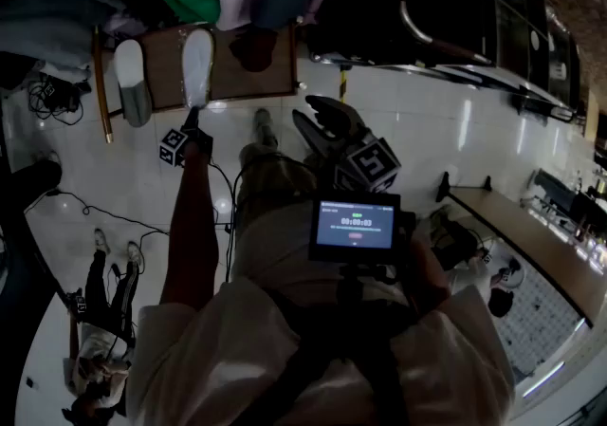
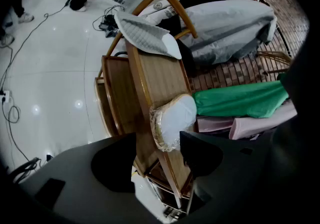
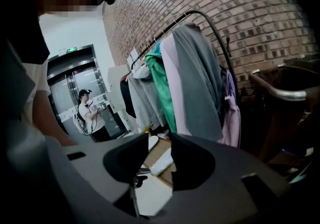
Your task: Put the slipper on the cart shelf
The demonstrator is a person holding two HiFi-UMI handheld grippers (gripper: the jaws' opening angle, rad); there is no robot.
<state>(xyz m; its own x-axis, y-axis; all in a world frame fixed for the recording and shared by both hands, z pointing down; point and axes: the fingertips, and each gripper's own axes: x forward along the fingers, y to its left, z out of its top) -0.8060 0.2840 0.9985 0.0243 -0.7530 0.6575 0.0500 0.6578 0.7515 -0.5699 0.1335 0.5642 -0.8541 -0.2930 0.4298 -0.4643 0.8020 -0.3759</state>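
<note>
Slipper (image 2: 172, 118) lies flat on the cart shelf (image 2: 155, 76), at 12 o'clock of the left claw (image 2: 157, 139), whose jaws are wide and not gripping it. In head view, second slipper (image 1: 131, 81) at its 9 o'clock. Right claw (image 3: 160, 144) wide, empty. Placement looks done; only retreat left.

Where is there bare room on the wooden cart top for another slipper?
The bare wood of the cart top between the plastic-wrapped slipper and the far slipper is free. The edge by the hanging clothes is crowded.
</note>
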